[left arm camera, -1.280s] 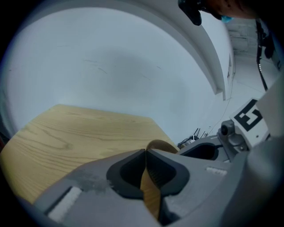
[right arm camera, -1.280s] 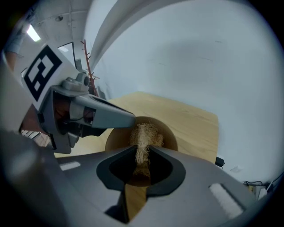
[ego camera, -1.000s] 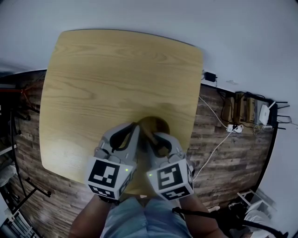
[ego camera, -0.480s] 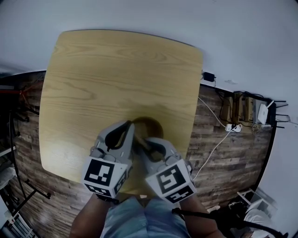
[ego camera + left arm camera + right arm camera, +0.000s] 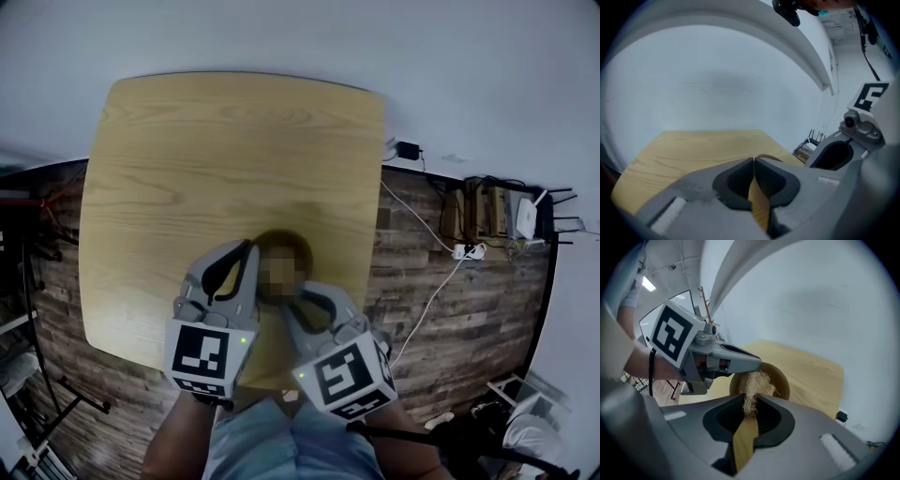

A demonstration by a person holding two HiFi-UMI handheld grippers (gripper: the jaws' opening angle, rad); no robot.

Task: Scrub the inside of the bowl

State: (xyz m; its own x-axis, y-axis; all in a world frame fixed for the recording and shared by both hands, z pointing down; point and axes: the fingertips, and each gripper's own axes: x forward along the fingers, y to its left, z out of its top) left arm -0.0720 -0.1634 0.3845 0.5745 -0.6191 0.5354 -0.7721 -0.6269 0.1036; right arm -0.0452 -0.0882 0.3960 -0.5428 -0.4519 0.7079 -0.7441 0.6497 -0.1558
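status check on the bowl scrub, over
Left gripper shut on bowl rim. Right gripper shut on brush handle, bristles at the bowl's opening. Nothing seen in the way.

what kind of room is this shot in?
Likely a plain indoor room or lab corner, not a kitchen: wooden table, wood-plank floor, white wall, router and cables by it.

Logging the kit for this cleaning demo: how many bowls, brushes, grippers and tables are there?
bowl: 1
brush: 1
grippers: 2, the left gripper and the right gripper
table: 1
Total: 5
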